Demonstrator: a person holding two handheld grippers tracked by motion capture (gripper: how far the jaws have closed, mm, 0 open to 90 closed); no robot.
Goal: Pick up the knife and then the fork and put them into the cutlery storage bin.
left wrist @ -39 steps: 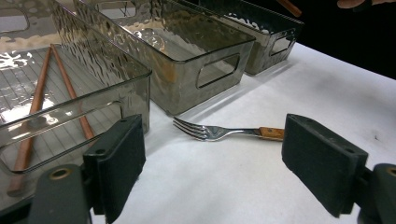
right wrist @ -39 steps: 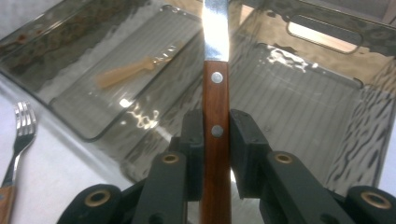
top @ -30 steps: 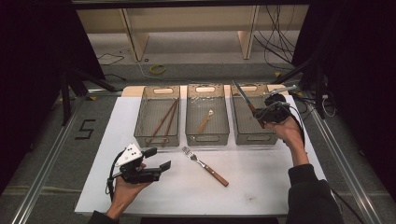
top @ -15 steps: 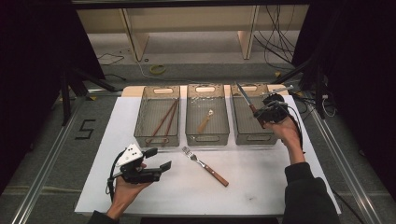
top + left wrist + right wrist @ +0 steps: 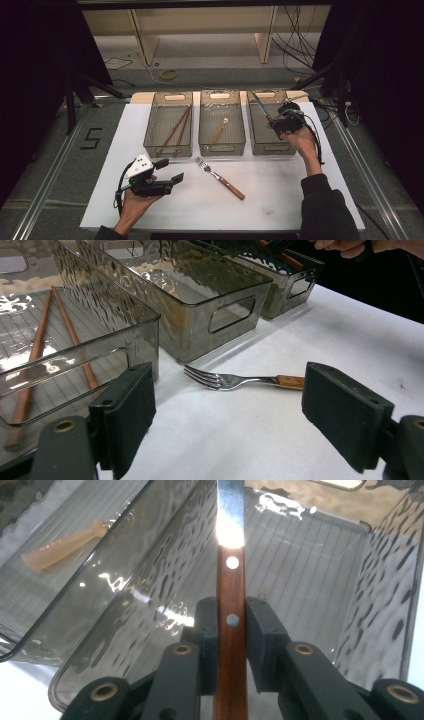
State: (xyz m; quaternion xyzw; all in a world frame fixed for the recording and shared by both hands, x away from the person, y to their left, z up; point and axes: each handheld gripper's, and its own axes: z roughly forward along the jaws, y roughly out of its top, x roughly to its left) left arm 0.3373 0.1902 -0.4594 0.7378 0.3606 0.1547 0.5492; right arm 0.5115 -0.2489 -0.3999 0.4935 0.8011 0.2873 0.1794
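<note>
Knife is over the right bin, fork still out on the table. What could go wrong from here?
1. The right hand-held gripper pinches only the knife by its narrow wooden handle; the raised blade could swing or slip on release and miss the right bin.
2. The fork lies close beside the middle bin; the open left hand-held gripper might bump that bin when reaching in.

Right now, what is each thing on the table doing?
Knife: clamped by its wooden handle in the right gripper, above the right bin.
Fork: lying flat on the table.
Chopsticks: lying in the left bin.
Spoon: lying in the middle bin.
Left gripper: open, empty.
</note>
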